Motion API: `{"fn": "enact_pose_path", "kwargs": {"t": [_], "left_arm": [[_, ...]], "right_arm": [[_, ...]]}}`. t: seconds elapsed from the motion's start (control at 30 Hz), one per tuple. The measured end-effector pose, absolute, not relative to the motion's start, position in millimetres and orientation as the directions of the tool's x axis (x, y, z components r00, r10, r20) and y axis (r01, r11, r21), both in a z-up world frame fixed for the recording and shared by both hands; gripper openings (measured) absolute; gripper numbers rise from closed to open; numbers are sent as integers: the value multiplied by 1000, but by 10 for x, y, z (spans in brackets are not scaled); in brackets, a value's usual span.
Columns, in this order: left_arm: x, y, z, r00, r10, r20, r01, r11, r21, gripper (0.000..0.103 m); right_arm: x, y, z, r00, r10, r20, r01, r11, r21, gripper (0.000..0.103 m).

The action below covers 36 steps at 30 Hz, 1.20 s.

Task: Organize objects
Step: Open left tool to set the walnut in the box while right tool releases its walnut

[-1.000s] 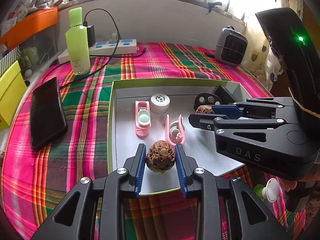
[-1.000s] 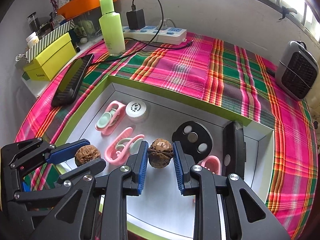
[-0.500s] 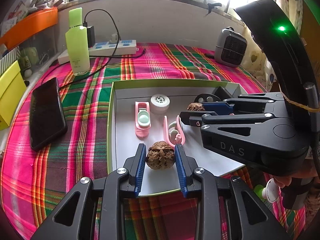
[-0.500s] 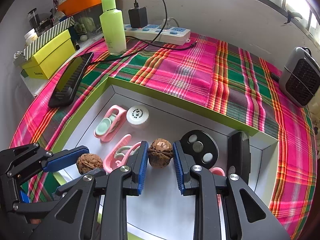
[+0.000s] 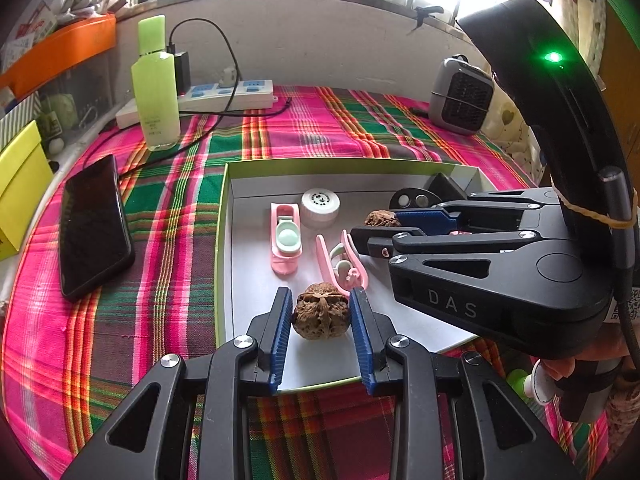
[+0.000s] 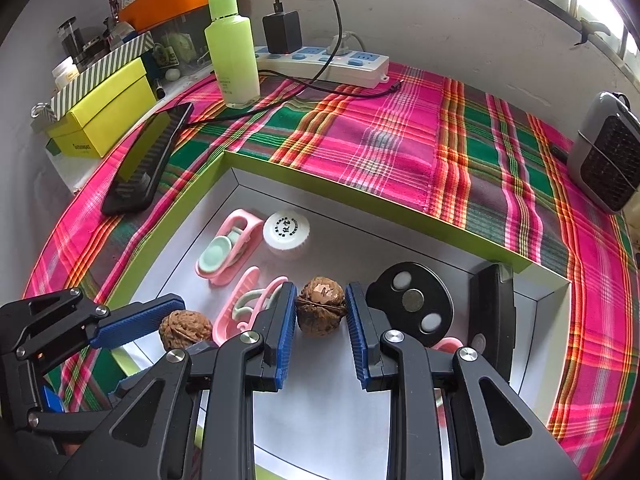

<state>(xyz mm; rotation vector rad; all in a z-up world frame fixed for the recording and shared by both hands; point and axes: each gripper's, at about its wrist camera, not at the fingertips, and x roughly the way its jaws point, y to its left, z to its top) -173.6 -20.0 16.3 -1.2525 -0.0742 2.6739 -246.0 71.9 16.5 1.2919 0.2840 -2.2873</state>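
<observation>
Two brown walnuts are each held over a green-rimmed box point(image 5: 221, 240) with a white floor. My left gripper point(image 5: 320, 314) is shut on one walnut point(image 5: 320, 316) above the box's near edge. In the right wrist view this pair appears at the lower left, the left gripper point(image 6: 176, 334) still shut on its walnut point(image 6: 185, 328). My right gripper point(image 6: 320, 312) is shut on the other walnut point(image 6: 320, 312) over the middle of the box point(image 6: 360, 196). The left wrist view shows the right gripper point(image 5: 368, 228) coming in from the right with that walnut point(image 5: 382, 218).
Inside the box lie two pink clips point(image 6: 228, 248) point(image 6: 248, 308), a white cap point(image 6: 286, 234), a black disc point(image 6: 412, 304) and a black bar point(image 6: 490, 312). On the plaid cloth are a phone point(image 5: 92, 224), green bottle point(image 5: 154, 88), power strip point(image 6: 320, 62), small heater point(image 5: 460, 96) and yellow box point(image 6: 104, 116).
The right gripper has shifted slightly to the left over the box with its walnut. The left gripper has stayed in place, still holding its walnut.
</observation>
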Motion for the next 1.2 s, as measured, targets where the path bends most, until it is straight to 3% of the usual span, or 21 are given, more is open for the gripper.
{"fn": "enact_pose_path", "kwargs": {"t": [0.4,0.73,1.2], "left_arm": [[-1717,-185,172,-625,194,-756,-158,-980,-121,35],[-1659,-195,204,-634,183,-752,-145,-982,-117,41],[-1548,-230,271,-645,173,-745,-121,-985,-124,45]], "right_arm": [[-2422,729,169,-444,-305,-843,504,-862,47,27],[-2367,803,243,-465,-320,-825,482,-874,68,36],[-2184,902,359,-497,-348,-795,464,-881,96,38]]}}
